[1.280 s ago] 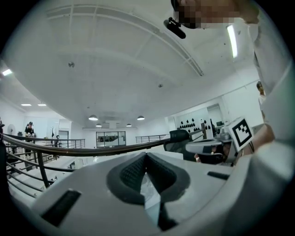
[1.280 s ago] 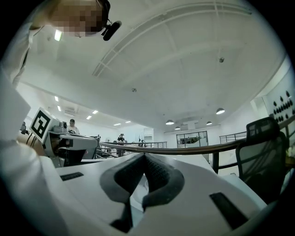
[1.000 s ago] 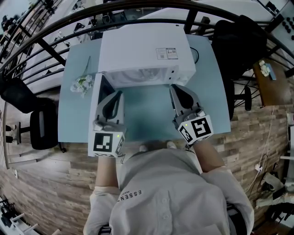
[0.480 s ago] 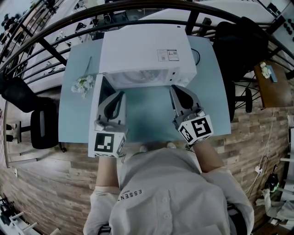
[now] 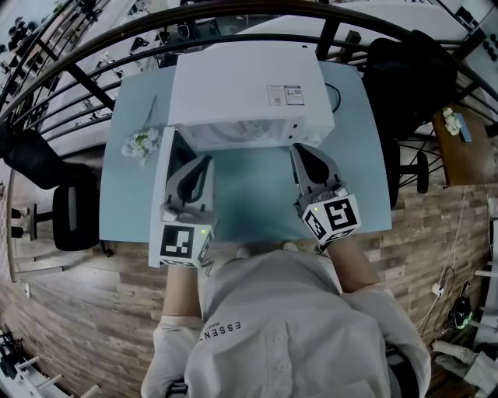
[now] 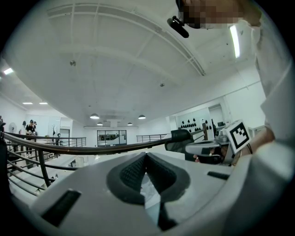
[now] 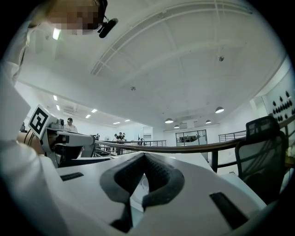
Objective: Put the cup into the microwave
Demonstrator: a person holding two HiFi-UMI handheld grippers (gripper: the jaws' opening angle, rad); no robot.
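Observation:
A white microwave stands at the back of the light blue table. Its door is swung open to the left, toward me, and the cavity's front shows. I see no cup in any view. My left gripper is held level beside the open door, pointing at the microwave, jaws shut with nothing in them. My right gripper points at the microwave's right front corner, also shut and empty.
A small bunch of white flowers lies on the table left of the microwave. Black chairs stand at the left and back right. A dark railing curves behind the table. A wooden side table is far right.

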